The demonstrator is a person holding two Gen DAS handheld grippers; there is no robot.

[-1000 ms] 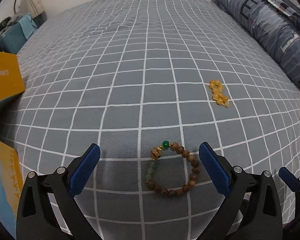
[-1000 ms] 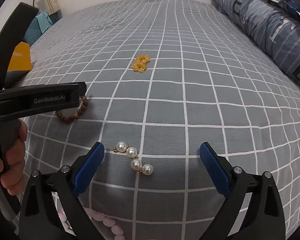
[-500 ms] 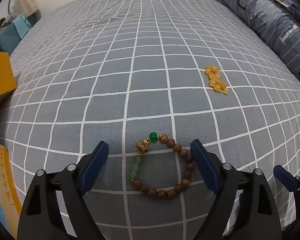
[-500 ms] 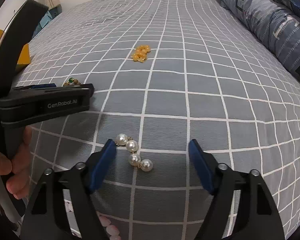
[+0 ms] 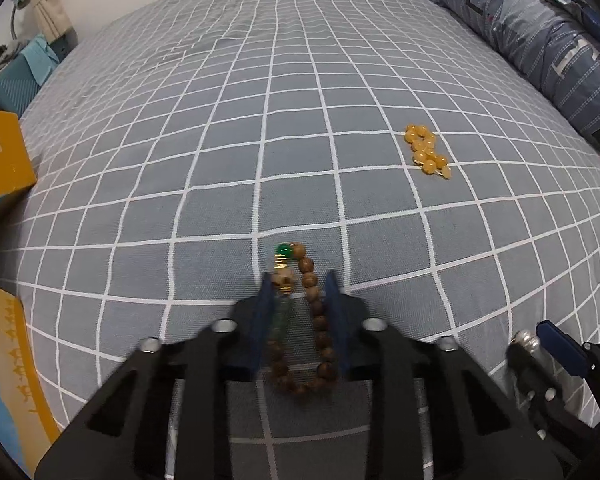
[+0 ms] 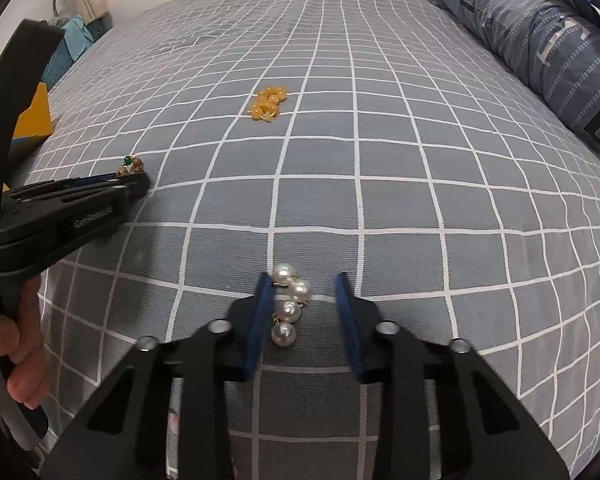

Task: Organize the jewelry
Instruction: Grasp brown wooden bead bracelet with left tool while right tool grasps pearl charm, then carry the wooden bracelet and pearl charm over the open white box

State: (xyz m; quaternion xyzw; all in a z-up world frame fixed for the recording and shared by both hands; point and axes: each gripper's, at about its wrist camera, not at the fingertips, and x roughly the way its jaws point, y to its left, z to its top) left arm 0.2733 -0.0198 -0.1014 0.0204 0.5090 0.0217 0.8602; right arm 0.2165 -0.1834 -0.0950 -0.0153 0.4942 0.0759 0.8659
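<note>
A brown wooden bead bracelet [image 5: 312,320] with a green bead lies on the grey checked bedspread [image 5: 284,128]. My left gripper [image 5: 300,292] has closed on it, squeezing the loop narrow between both blue pads. A pearl string [image 6: 290,304] lies between the jaws of my right gripper [image 6: 304,292]; the left pad touches the pearls, the right pad stands apart. A yellow bead bracelet [image 5: 427,150] lies further out on the bed, also in the right wrist view [image 6: 268,104]. The left gripper shows at the left of the right wrist view [image 6: 100,196].
An orange box [image 5: 0,160] stands at the bed's left edge, with a yellow-blue box [image 5: 8,360] nearer. Blue striped pillows [image 5: 540,40] lie along the right side. A teal bag [image 5: 16,80] sits at the far left.
Both grippers have lowered and narrowed. The left jaws closed onto the wooden bracelet, squashing its loop. The right jaws narrowed around the pearls.
</note>
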